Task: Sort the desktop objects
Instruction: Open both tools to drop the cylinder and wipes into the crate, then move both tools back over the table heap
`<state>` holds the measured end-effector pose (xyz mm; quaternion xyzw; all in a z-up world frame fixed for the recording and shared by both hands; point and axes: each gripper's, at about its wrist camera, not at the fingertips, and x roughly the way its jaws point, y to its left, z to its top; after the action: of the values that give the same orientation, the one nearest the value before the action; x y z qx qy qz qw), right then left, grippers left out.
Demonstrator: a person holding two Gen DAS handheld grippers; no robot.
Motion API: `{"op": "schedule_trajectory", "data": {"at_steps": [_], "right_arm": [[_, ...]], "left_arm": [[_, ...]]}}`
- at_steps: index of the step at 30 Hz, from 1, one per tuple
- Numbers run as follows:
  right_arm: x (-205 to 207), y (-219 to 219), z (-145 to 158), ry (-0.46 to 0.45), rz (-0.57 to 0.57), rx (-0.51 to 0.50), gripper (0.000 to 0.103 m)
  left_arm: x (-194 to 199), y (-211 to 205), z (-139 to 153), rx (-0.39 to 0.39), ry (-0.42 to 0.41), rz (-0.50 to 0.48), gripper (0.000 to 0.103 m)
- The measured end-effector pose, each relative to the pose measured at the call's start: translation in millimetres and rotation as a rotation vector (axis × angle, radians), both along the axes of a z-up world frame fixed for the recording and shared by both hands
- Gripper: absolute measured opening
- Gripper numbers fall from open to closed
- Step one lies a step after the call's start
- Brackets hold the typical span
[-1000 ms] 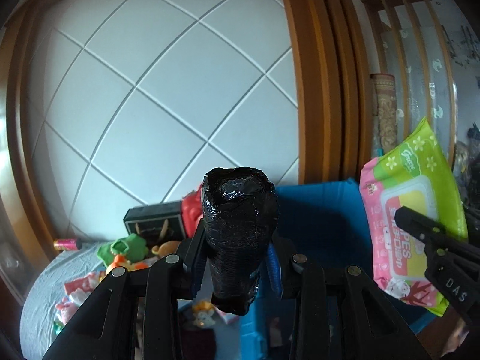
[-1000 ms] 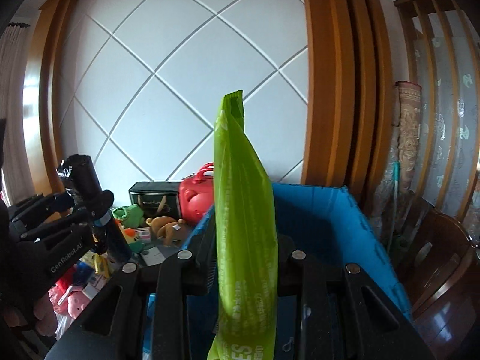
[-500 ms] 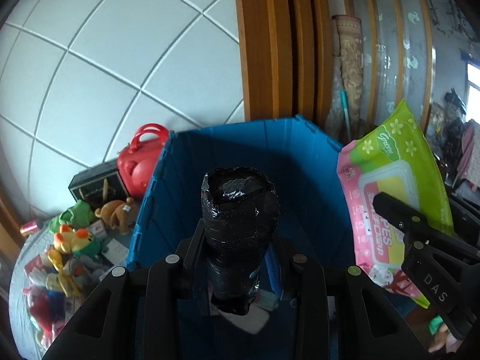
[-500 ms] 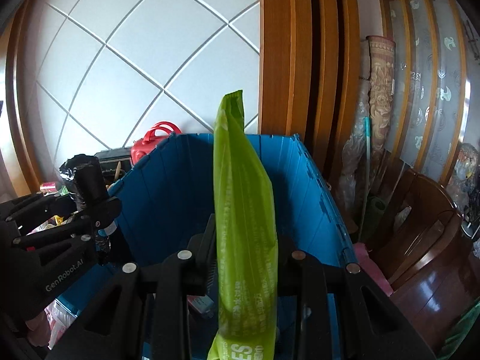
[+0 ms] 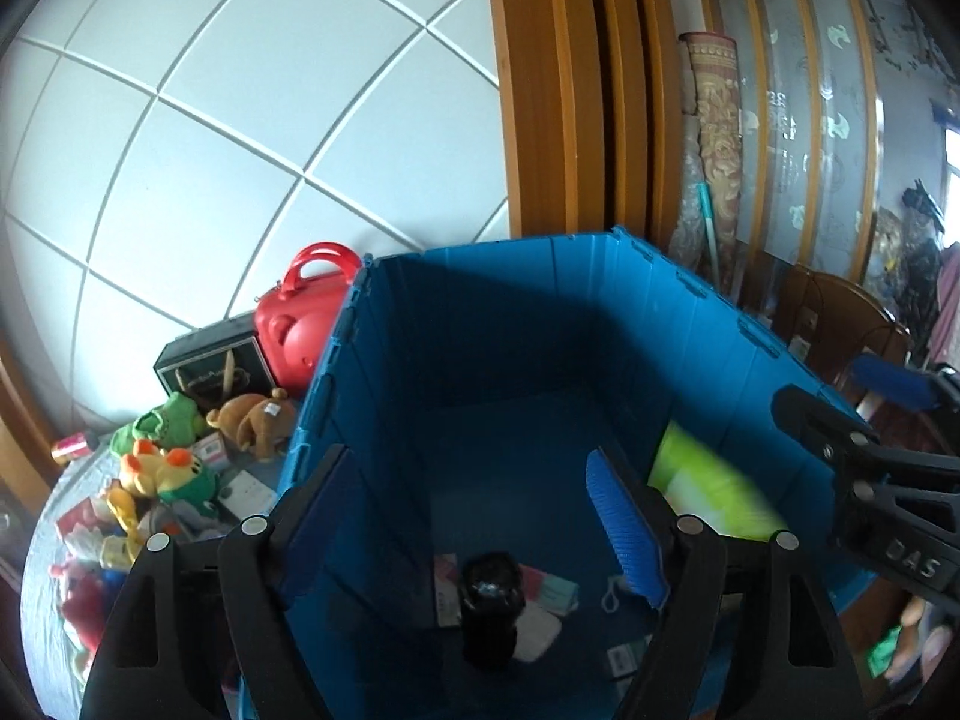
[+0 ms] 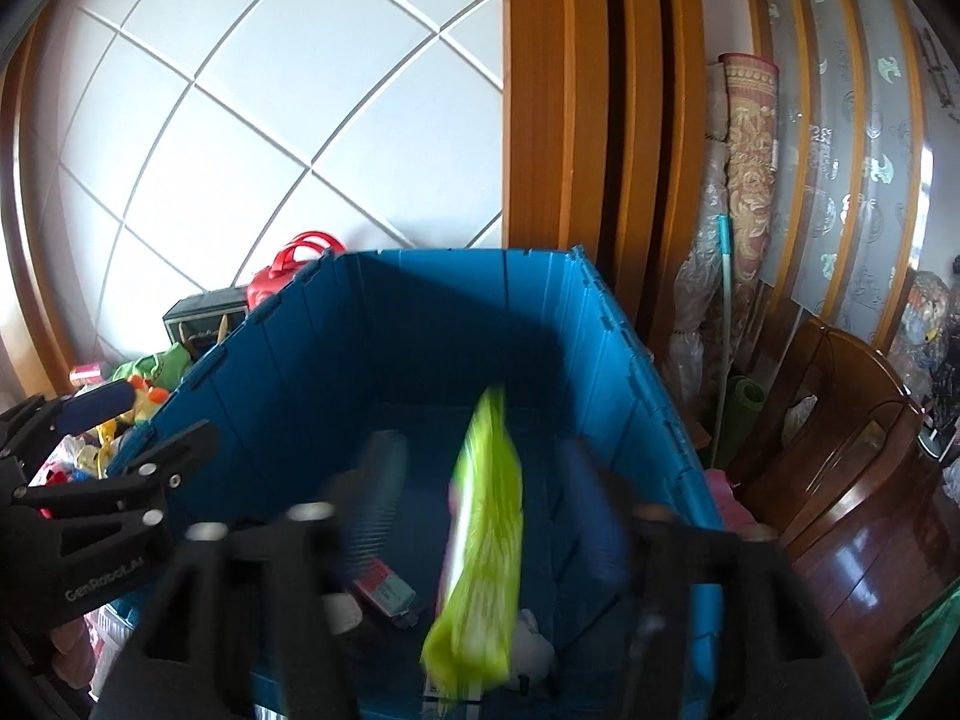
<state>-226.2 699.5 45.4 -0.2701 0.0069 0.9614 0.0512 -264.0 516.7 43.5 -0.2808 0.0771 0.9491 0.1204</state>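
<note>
Blue crate (image 5: pixel 540 312): black bottle (image 5: pixel 491 594), green wipes pack (image 6: pixel 486 540) just dropped, lower centre.
Hand-held grippers: left (image 5: pixel 474 516), right (image 6: pixel 480 504) released; two items sorted.

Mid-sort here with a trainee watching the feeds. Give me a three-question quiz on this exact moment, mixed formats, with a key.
1. True or false: the left gripper is clamped on the black wrapped bottle.
2. Multiple choice: the green wipes pack is A) gripped by the right gripper, B) loose inside the blue crate, C) lying on the table.
3. Fill in: left of the crate, the red case stands beside a black ____.

Key: 1 false, both grippers are open and the bottle is in the crate; 2 B, blurred as if dropping; 3 box.
</note>
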Motion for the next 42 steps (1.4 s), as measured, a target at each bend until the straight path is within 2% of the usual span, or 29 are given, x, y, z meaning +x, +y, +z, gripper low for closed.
{"op": "schedule_trajectory", "data": {"at_steps": [1, 2, 14, 22, 35, 42], "right_arm": [[2.6, 0.2, 1.7, 0.006, -0.01, 0.004, 0.099], [6.9, 0.8, 3.4, 0.018, -0.018, 0.005, 0.103], [32.2, 0.0, 10.5, 0.041, -0.039, -0.02, 0.103], [44.1, -12.2, 7.1, 0.033, -0.022, -0.017, 0.103], [60.5, -8.2, -0.8, -0.003, -0.059, 0.004, 0.103], [81.4, -32.7, -2.4, 0.002, -0.065, 0.0, 0.103]], "left_arm": [[1.5, -2.8, 1.6, 0.005, 0.002, 0.002, 0.08], [3.1, -5.8, 2.4, 0.009, 0.004, 0.004, 0.081], [34.3, -39.3, 9.5, 0.035, 0.026, 0.023, 0.082], [47.3, -44.4, 4.7, 0.029, 0.008, 0.025, 0.082], [64.5, -27.5, -2.0, 0.009, -0.041, -0.036, 0.082], [89.1, -51.0, -5.6, 0.012, -0.033, -0.068, 0.082]]}}
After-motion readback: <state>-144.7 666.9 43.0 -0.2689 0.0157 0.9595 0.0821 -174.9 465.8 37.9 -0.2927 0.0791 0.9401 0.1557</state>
